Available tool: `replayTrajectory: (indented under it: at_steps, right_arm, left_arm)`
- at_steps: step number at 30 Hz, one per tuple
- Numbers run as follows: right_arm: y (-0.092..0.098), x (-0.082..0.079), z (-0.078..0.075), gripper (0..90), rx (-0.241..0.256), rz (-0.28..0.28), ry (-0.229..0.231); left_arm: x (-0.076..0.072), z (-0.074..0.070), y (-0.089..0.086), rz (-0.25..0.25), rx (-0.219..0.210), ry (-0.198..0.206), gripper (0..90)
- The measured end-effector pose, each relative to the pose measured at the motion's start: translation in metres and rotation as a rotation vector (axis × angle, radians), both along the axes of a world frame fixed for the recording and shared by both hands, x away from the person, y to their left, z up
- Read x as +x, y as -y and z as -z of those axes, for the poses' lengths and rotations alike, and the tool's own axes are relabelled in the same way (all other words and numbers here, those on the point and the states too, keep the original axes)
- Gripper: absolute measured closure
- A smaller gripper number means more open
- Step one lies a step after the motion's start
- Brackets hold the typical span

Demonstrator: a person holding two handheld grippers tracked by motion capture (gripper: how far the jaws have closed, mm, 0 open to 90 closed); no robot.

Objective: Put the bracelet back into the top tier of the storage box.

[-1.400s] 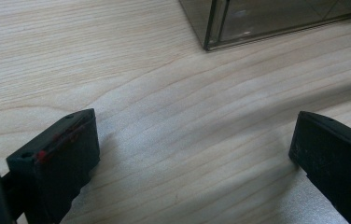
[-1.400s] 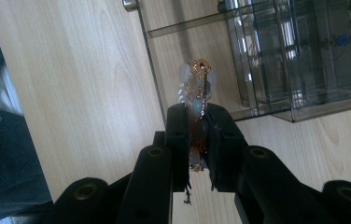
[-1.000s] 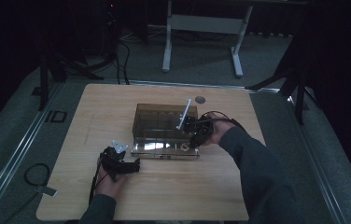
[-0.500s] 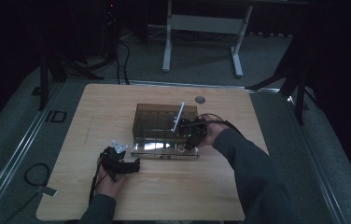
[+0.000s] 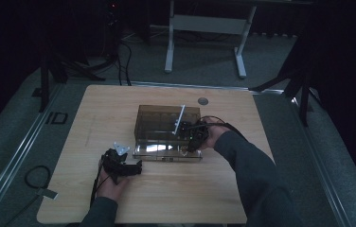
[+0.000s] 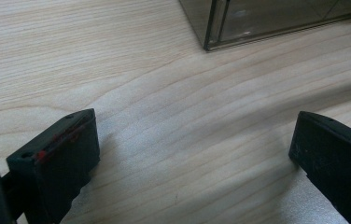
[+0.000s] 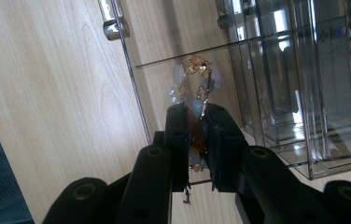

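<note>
A smoky clear acrylic box (image 5: 166, 124) with a pulled-out drawer (image 5: 169, 152) stands mid-table. My right gripper (image 5: 192, 140) hangs over the drawer's right end, shut on a beaded bracelet (image 7: 197, 88) of pale and amber beads with a gold chain; the beads dangle past the jaw tips over the drawer floor (image 7: 164, 88). My left gripper (image 5: 131, 169) rests on the wood in front of the box's left corner (image 6: 211, 42), open, with bare table between its fingers (image 6: 57, 158).
The wooden table (image 5: 91, 113) has free room left, right and in front of the box. A grey round cable port (image 5: 203, 100) sits at the back. A thin pale rod (image 5: 180, 118) sticks up from the box. A desk frame (image 5: 204, 28) stands beyond.
My right gripper has shifted slightly down and forward over the open drawer with the bracelet. The left gripper has stayed put.
</note>
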State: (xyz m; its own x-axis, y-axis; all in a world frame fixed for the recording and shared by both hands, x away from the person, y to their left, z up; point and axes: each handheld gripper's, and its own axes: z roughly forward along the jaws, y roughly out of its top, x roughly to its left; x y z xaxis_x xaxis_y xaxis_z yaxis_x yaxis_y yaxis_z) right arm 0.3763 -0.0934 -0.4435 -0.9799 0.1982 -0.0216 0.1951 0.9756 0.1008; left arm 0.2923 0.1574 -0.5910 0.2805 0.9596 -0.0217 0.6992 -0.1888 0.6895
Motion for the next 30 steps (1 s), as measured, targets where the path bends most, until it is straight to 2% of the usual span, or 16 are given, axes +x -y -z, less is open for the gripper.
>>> replayTrajectory:
  at_steps: [9, 30]
  right_arm:
    - [-0.001, 0.001, 0.004, 78.8, -0.027, 0.006, 0.004]
    - [0.006, 0.0, -0.006, 70.9, 0.005, 0.024, 0.011]
  left_arm:
    - [0.0, 0.0, 0.0, 0.0, 0.0, 0.0, 1.8]
    - [0.0, 0.0, 0.0, 0.0, -0.001, 0.0, 1.8]
